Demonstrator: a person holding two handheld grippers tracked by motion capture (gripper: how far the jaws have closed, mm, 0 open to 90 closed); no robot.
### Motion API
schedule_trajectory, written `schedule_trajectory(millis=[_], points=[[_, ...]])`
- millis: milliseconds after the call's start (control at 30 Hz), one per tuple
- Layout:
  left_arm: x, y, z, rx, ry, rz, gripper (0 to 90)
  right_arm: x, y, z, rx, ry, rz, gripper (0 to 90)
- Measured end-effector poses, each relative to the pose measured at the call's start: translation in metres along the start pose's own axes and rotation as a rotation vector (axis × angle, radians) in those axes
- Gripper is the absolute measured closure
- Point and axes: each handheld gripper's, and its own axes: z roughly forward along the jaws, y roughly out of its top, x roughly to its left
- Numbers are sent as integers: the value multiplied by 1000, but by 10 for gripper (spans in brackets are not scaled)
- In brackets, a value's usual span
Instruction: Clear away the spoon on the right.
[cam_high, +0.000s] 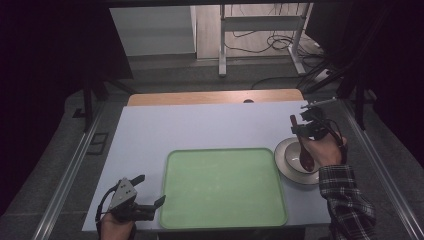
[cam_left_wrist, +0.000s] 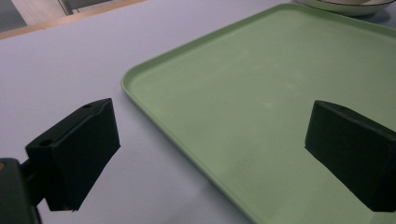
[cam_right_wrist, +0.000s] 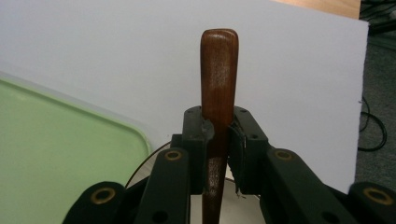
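Both jaws of the right gripper (cam_right_wrist: 219, 140) pinch the wooden spoon (cam_right_wrist: 218, 84); high view adds the left gripper (cam_high: 145, 192) wide open.

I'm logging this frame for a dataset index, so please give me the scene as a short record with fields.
surface: pale blue table
tray: green tray, bare, at the table's near middle
bowl: white bowl, touching or just beside the tray's right edge
spoon: brown wooden spoon, its head in the bowl, its handle up
right gripper: right gripper shut on the spoon's handle
left gripper: left gripper open, its jaws straddling the tray's near left rim, holding nothing
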Motion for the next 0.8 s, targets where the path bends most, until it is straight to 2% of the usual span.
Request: schedule_trajectory(millis=[333, 800], points=[[0, 0, 0, -3, 2, -3, 28, 2, 5, -15, 30, 33, -3, 779], [0, 0, 0, -2, 0, -2, 28, 5, 12, -35, 40, 42, -12, 780]])
